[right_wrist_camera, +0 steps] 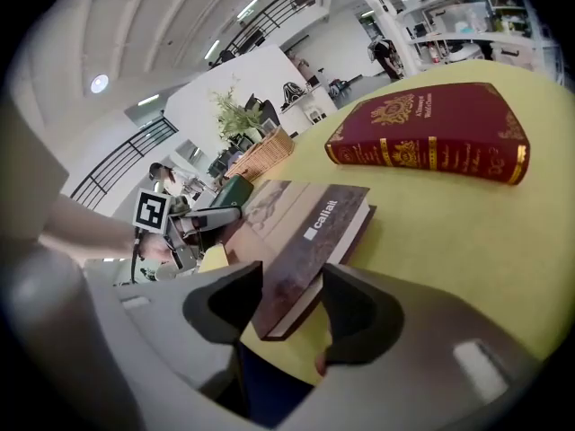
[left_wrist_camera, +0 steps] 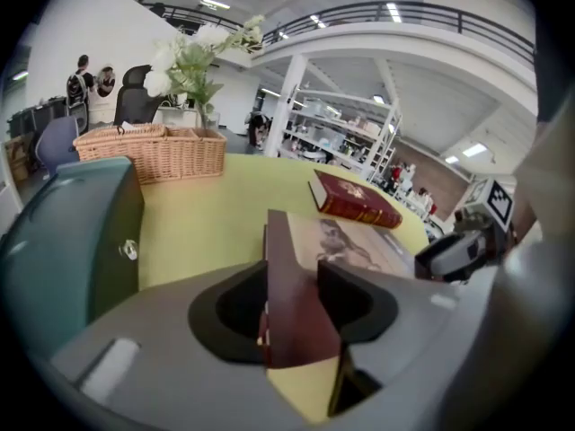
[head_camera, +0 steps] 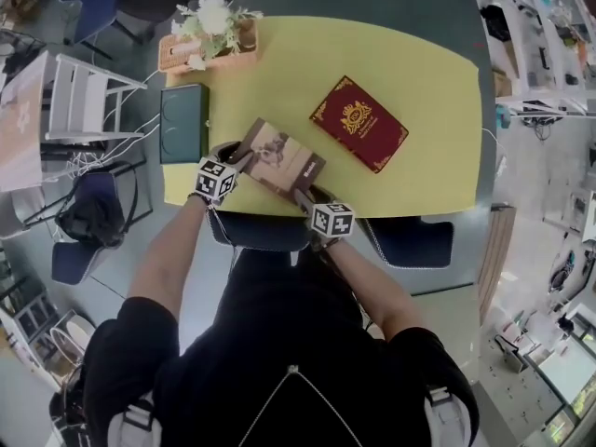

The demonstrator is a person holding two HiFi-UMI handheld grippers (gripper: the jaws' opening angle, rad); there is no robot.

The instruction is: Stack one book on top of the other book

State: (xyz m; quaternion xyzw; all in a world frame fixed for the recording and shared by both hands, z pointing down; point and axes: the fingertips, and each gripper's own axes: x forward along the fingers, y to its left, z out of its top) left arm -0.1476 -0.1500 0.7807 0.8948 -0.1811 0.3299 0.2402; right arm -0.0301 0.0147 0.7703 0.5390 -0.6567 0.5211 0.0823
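My left gripper (head_camera: 237, 163), right gripper (head_camera: 304, 198): jaws apart astride brown book (head_camera: 282, 158); flowers (head_camera: 212, 15) in 11 o'clock basket (head_camera: 172, 54), weave only in left gripper view.

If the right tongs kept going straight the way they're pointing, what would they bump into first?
The brown book: its near corner sits between the open jaws of the right tongs, apparently not squeezed yet. Past that book, the line seems to run down onto the yellow table.

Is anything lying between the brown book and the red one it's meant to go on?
Nothing visible. Only bare yellow table separates the brown book from the red book; the green box sits off to the left.
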